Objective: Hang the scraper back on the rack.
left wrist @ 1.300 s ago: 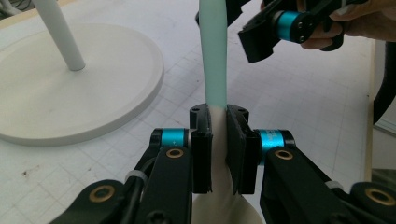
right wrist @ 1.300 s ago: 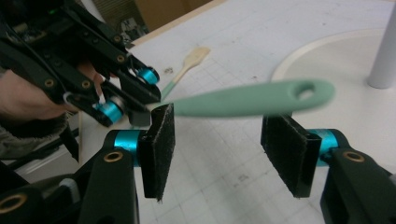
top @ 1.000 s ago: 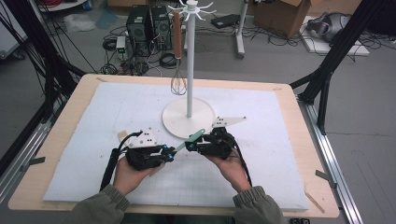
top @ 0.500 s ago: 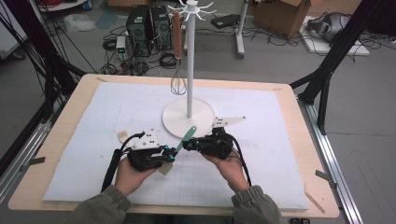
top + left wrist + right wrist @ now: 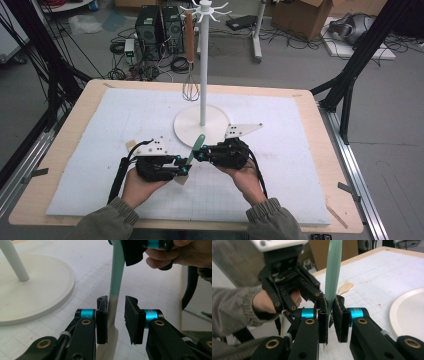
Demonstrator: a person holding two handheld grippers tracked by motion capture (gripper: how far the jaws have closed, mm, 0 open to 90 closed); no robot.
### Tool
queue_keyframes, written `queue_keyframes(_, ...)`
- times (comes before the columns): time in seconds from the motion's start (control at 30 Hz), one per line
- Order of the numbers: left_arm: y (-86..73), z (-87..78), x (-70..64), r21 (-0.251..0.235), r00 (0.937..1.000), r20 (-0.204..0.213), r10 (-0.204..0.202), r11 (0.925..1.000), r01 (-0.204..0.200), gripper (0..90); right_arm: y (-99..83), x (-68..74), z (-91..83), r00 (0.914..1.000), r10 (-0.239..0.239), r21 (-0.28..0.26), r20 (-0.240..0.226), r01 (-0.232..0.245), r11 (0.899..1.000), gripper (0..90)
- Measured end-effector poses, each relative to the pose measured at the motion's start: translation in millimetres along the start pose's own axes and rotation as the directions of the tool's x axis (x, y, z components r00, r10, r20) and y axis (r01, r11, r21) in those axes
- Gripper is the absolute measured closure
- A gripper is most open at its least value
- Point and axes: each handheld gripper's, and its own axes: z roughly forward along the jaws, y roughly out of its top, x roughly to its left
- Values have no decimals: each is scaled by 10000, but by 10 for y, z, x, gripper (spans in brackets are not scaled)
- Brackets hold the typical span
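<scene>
A spatula (image 5: 197,146) with a green handle and a cream blade stands tilted between the two hands near the mat's front. My right gripper (image 5: 200,154) is shut on the green handle (image 5: 332,277), which rises between its pads (image 5: 323,315). My left gripper (image 5: 183,169) is open around the spatula's (image 5: 115,290) lower part, where green turns to cream. That part rests against one pad (image 5: 102,320), with a gap to the other. The right gripper (image 5: 135,250) holds the handle higher up in the left gripper view.
A white hook stand (image 5: 202,60) with a round base (image 5: 186,125) rises just behind the hands. A whisk (image 5: 190,90) with a brown handle hangs from it. A pale wooden utensil tip (image 5: 345,287) lies on the white gridded mat (image 5: 300,150).
The spatula has swung from lying low to more upright, its handle tip now pointing at the stand's base. Both hands shifted slightly toward the front.
</scene>
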Motion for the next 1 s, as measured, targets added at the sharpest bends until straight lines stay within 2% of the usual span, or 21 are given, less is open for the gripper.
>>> queue_keyframes(0.17,10,-17,-4,-16,9998,161,120,9999,-120,750,73,59,13,9984,-544,243,-168,548,9982,837)
queue_keyframes(0.23,14,-30,1,-72,9996,256,94,9999,-92,804,97,71,17,9977,-604,246,-297,611,9978,836)
queue_keyframes(0.33,32,-36,-20,-63,9991,347,255,9997,-253,826,121,94,38,9968,-739,152,-302,744,9971,832)
queue_keyframes(0.47,36,-48,-13,-213,9989,471,62,9998,-52,833,125,116,58,9959,-866,-87,-243,864,9962,809)
queue_keyframes(0.6,44,-54,-10,-441,9981,615,-32,9990,59,836,120,134,90,9955,-931,-24,-177,931,9957,756)
queue_keyframes(0.67,49,-57,-11,-543,9980,633,-82,9985,117,837,108,144,125,9951,-973,-50,-179,972,9952,761)
queue_keyframes(0.8,38,-59,3,-639,9966,821,-57,9979,110,825,106,148,153,9952,-942,-135,-255,939,9955,830)
queue_keyframes(0.9,31,-52,11,-602,9965,817,-172,9979,221,775,124,163,140,9935,-1112,-162,-251,1108,9937,837)
queue_keyframes(1.0,29,-35,0,-507,9967,810,-99,9986,140,797,148,167,115,9937,-1096,-275,-253,1089,9937,837)
